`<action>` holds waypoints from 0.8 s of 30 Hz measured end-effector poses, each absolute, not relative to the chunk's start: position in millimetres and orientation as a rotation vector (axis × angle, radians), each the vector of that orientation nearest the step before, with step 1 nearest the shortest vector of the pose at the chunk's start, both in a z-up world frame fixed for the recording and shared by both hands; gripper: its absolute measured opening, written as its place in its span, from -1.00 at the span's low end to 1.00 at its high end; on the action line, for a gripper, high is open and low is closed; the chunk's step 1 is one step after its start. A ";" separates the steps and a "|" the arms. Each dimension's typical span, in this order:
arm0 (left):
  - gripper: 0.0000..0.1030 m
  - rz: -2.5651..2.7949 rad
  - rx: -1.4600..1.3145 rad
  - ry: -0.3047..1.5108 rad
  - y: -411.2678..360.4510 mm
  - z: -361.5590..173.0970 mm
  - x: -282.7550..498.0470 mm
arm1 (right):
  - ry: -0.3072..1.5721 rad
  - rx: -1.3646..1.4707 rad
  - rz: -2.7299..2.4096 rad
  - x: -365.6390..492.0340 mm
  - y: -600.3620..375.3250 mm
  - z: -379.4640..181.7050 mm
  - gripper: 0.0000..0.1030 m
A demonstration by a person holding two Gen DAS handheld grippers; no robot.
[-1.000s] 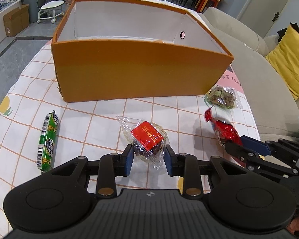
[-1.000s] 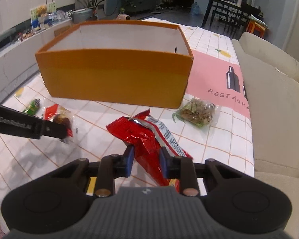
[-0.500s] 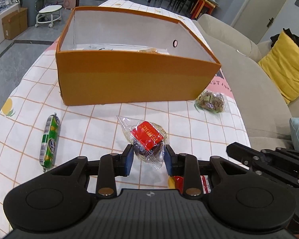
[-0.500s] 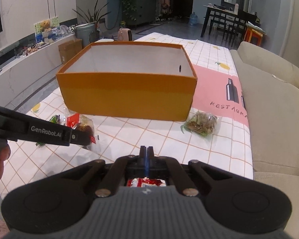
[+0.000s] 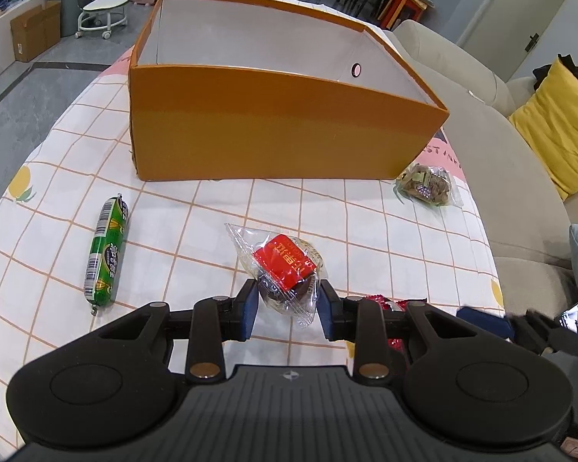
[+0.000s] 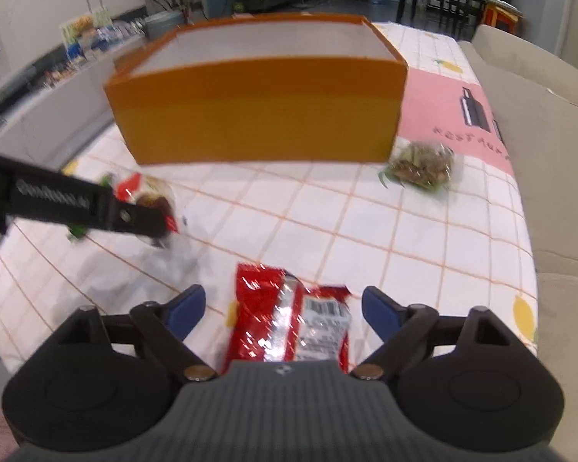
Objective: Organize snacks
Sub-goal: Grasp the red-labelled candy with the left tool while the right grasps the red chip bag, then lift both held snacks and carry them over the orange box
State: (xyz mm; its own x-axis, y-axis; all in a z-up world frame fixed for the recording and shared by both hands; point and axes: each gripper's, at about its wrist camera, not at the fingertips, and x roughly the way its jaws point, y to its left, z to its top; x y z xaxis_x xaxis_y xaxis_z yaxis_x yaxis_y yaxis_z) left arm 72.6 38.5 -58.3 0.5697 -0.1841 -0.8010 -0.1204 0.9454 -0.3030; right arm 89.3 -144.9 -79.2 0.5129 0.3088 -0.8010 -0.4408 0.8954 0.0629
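Snacks lie scattered on the checked cloth of my counter (image 5: 366,215), in front of the orange box (image 5: 273,134). My left gripper (image 5: 287,308) is clamped on the clear-wrapped cake with the red label (image 5: 285,265), its blue pads pressing the wrapper from both sides, the pack held just off the cloth. To its left a green sausage stick (image 5: 107,251) lies flat on the cloth, well apart from the box. A clear bag of brown nutty pieces (image 6: 420,167) sits just beside the box's near right corner. My right gripper (image 6: 283,310) has just been opening, and its jaws now stand wide apart over the red foil packet (image 6: 289,319); the packet lies flat on the cloth between the fingers (image 6: 185,308), and neither pad touches it. From the right wrist camera I see the left gripper's dark arm crossing in from the left with the cake at its tip. The box is open on top with white inner walls; from these angles I cannot tell what is inside. A beige sofa (image 5: 493,123) runs along the counter's right side, with a yellow cushion (image 5: 558,127) on it.
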 end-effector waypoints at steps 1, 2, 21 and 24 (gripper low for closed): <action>-0.31 -0.040 -0.344 0.971 38.1 -59.2 72.2 | 0.951 -0.145 0.443 88.5 -145.6 -82.2 0.82; -0.31 -0.043 -0.344 0.974 37.3 -60.1 72.2 | 0.970 -0.128 0.434 88.3 -146.3 -85.0 0.82; -0.31 -0.059 -0.318 0.988 29.7 -62.6 67.4 | 1.039 -0.074 0.402 84.6 -151.5 -97.8 0.31; -0.31 -0.056 -0.327 0.971 31.8 -57.1 65.7 | 1.011 -0.064 0.403 82.7 -153.9 -89.9 0.30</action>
State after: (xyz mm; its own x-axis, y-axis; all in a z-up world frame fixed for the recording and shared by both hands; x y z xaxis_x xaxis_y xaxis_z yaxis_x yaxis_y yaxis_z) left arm 65.7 31.8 -57.1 0.5669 -0.1925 -0.8010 -0.0983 0.9496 -0.2978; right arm 82.7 -153.9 -89.9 0.4639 0.2984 -0.8341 -0.3570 0.9247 0.1323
